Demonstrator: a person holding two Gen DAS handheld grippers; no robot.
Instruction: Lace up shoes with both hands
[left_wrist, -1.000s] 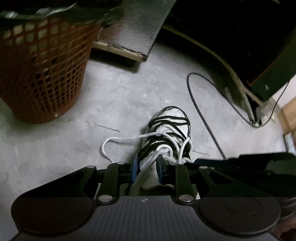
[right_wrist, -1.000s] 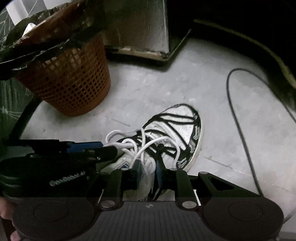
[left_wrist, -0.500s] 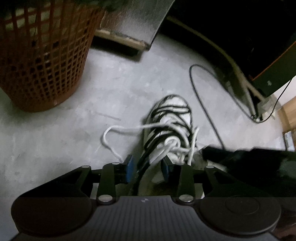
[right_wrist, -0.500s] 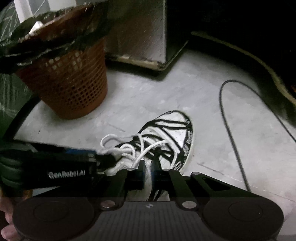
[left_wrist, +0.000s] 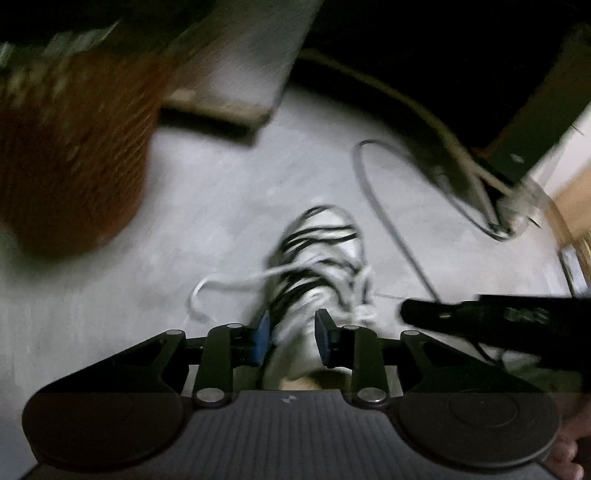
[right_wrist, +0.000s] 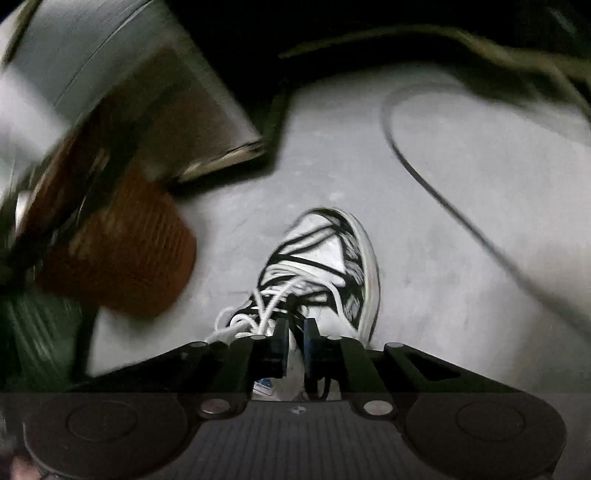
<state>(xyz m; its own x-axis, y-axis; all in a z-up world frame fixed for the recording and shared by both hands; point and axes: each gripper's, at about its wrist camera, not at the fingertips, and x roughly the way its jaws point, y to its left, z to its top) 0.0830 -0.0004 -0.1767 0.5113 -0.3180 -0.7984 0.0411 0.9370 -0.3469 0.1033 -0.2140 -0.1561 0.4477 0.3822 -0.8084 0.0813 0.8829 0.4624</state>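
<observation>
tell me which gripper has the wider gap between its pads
The left gripper: its blue pads stand well apart around the shoe's white upper, having just closed a little. The right gripper shows a narrow slit, just opening, shoe showing through.

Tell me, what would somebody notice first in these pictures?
Probably the white shoe with black stripes, standing on the grey floor in the middle, with loose white laces trailing off to its left. Next, the big orange basket at far left. A thin black cable curls over the floor to the shoe's right.
</observation>
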